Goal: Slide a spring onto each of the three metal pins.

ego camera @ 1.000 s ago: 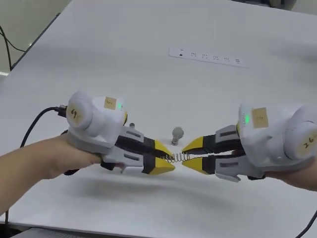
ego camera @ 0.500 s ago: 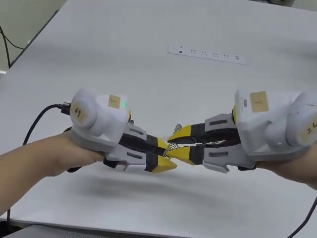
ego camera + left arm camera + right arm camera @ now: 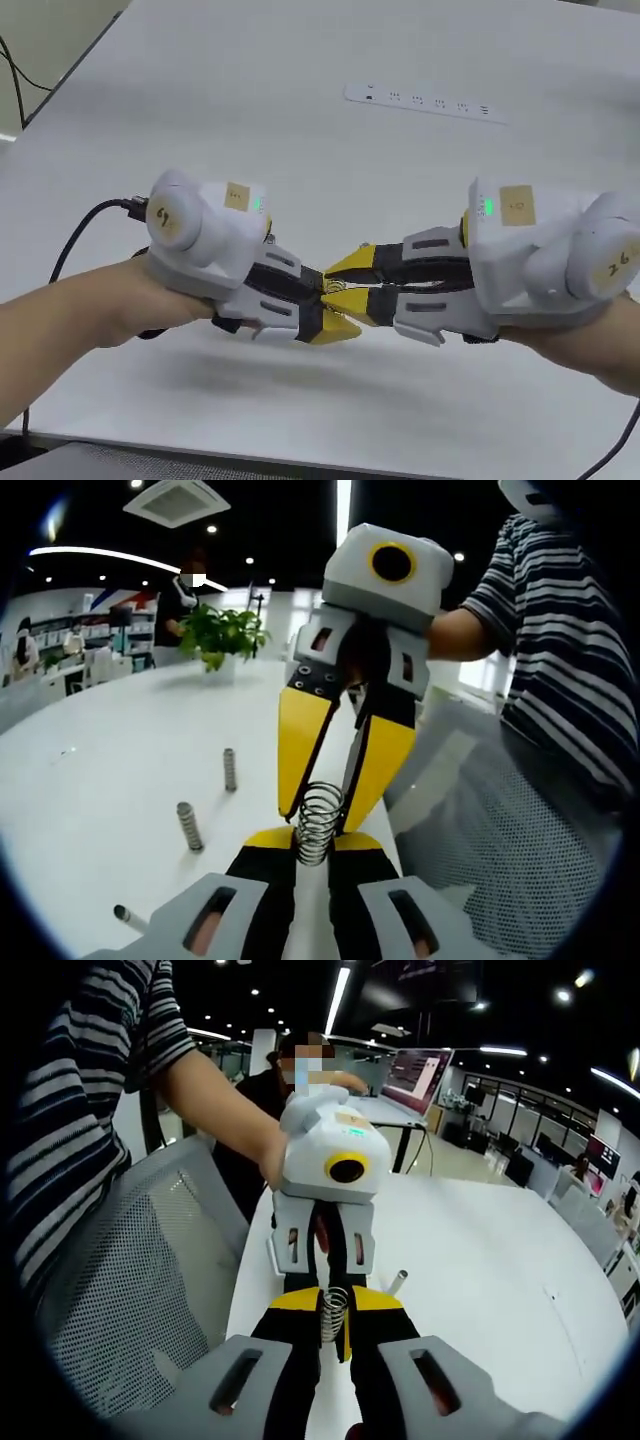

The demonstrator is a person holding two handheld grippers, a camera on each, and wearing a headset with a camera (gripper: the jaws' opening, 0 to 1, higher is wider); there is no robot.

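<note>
The two grippers meet nose to nose, low over the white table (image 3: 300,120) and close to its near edge, each held in one of the person's hands. The left gripper (image 3: 333,325) comes in from the left, with a black cable (image 3: 80,232) trailing off its back end towards the table's left edge. Its yellow-tipped jaws are closed on one end of a small spring (image 3: 318,822), and the coil sticks straight out ahead of them.

The right gripper (image 3: 340,285) comes in from the opposite side. In the left gripper view its two yellow jaws slant down and narrow onto the far end of that same spring, one tip against each side. The right gripper view also shows the coil pinched between its own tips. So both grippers hold the spring, which hangs in the air between them, off the table.

The left gripper view shows the pins further in on the table, to the left of the grippers. Two stand upright, a nearer pin (image 3: 188,825) and a farther pin (image 3: 230,768). Both look ribbed along the shaft, as though a coil already sits on each. A bare pin (image 3: 125,916) lies on its side nearer the left gripper.

A white power strip (image 3: 428,103) lies flat towards the table's far edge, well apart from everything else.
</note>
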